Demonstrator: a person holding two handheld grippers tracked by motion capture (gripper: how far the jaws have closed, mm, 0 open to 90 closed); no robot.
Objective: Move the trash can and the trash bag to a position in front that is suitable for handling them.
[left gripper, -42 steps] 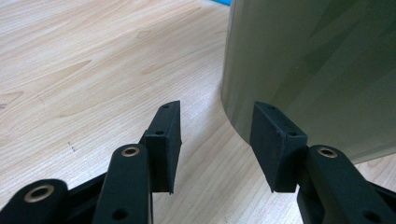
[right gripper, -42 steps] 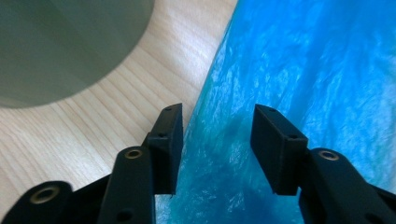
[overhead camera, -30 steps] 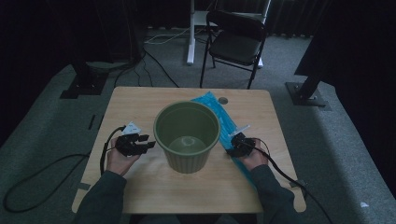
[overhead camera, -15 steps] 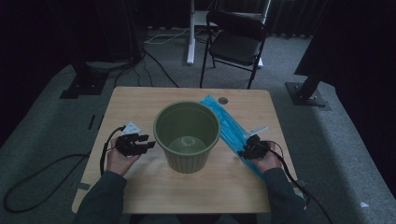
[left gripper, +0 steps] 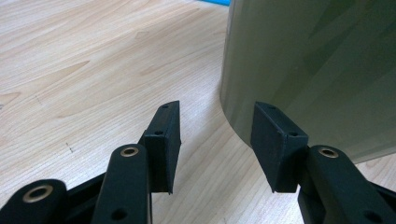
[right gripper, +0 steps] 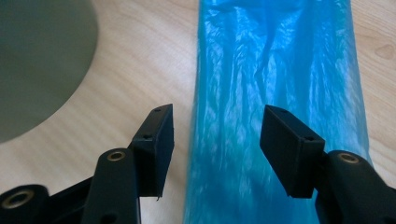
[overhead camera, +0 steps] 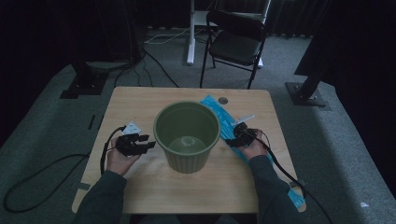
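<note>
An empty olive-green bucket (overhead camera: 187, 135) stands upright in the middle of the wooden table (overhead camera: 140, 100). A long blue plastic bag (overhead camera: 224, 116) lies flat to its right, running from behind the bucket to the table's front right edge. My left gripper (overhead camera: 148, 142) rests open on the table just left of the bucket, whose wall (left gripper: 317, 70) fills the right of the left gripper view. My right gripper (overhead camera: 232, 141) is open over the bag, right of the bucket. In the right gripper view the blue bag (right gripper: 275, 93) lies under and between the open jaws, with the bucket (right gripper: 42, 60) at the left.
A black folding chair (overhead camera: 236, 44) stands beyond the table's far edge, with a white stand (overhead camera: 190, 32) and cables on the grey carpet. Black equipment bases sit on the floor at the left (overhead camera: 84, 84) and right (overhead camera: 308, 93). A small hole (overhead camera: 222, 100) marks the tabletop near the bag's far end.
My right gripper moved out to the right and toward the front, then came back left over the blue bag. The left gripper and the bucket have stayed put.
</note>
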